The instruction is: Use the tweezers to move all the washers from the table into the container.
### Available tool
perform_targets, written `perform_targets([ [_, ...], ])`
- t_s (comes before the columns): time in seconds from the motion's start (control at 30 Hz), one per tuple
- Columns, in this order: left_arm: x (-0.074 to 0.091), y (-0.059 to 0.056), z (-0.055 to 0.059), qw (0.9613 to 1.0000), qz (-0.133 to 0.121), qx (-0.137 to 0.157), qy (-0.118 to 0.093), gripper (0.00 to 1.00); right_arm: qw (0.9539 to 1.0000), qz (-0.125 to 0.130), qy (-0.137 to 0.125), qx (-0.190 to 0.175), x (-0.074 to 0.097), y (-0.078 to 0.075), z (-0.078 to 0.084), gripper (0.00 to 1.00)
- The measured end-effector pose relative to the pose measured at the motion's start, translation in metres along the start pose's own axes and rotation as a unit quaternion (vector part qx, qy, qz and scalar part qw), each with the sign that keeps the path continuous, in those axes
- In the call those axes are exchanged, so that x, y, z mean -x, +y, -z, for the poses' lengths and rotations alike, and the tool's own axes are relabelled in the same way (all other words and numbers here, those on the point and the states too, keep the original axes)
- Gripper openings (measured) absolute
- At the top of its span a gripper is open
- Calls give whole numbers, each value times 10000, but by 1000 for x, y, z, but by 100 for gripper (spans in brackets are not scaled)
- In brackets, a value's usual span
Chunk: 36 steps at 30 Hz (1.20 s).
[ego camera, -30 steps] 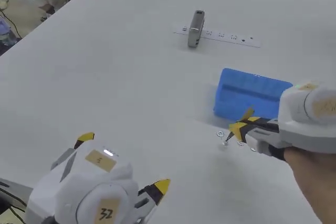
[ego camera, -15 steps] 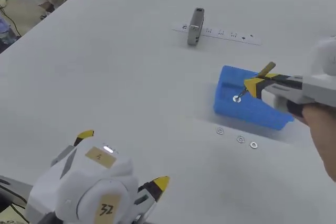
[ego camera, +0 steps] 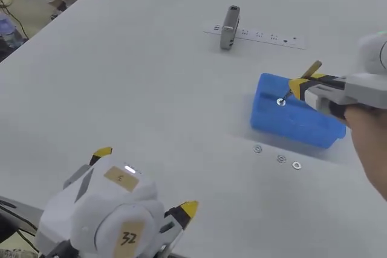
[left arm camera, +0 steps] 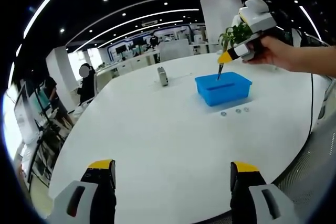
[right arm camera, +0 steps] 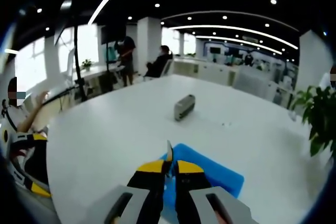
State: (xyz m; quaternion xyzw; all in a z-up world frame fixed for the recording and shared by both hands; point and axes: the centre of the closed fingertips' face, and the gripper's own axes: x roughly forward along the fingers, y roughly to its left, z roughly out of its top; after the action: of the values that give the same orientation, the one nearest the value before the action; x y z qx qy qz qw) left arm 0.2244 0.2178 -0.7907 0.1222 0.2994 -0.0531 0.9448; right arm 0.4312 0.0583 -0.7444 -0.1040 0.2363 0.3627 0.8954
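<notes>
Tabletop (ego camera: 151, 89), white, carries a blue container (ego camera: 302, 126). Left gripper (left arm camera: 173, 167) hovers with jaws wide apart, holding nothing. Right gripper (ego camera: 300, 86) has its jaws clamped on tweezers (ego camera: 286, 95), whose tip carries one washer (ego camera: 281, 102) over the container; three washers (ego camera: 281, 159) lie on the tabletop just beside it.

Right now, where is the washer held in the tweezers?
In the head view the washer is on the right, at the tip of the tweezers in the right tool, over the blue container.

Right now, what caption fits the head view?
Right gripper holds tweezers carrying a washer over the blue container; three washers lie on the table.
</notes>
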Motion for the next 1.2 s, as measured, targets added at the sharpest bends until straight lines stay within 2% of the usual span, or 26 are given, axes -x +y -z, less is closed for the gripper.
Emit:
perform_targets([
  [0.2, 0, 0, 0, 10000, -5, 2, 3, 92, 9995, 26, 203, -259, -22, -10, 18, 3],
  [0.27, 0, 1, 0, 10000, -15, 13, -1, 92, 9992, 75, 351, -158, -28, -13, 28, 3],
  [0.6, 0, 1, 1, 10000, -25, -16, 34, 91, 9976, 100, 660, -206, -39, -12, 57, 3],
  [0.63, 0, 1, 2, 10000, -23, -16, 41, 91, 9981, 128, 554, -228, -37, -11, 54, 3],
  [0.8, 0, 2, 1, 10000, -36, -13, 31, 91, 9974, 139, 601, -382, -36, -12, 55, 3],
  [1.2, 0, 1, 1, 10000, -26, -26, 29, 91, 9973, 161, 625, -341, -33, -11, 55, 4],
])
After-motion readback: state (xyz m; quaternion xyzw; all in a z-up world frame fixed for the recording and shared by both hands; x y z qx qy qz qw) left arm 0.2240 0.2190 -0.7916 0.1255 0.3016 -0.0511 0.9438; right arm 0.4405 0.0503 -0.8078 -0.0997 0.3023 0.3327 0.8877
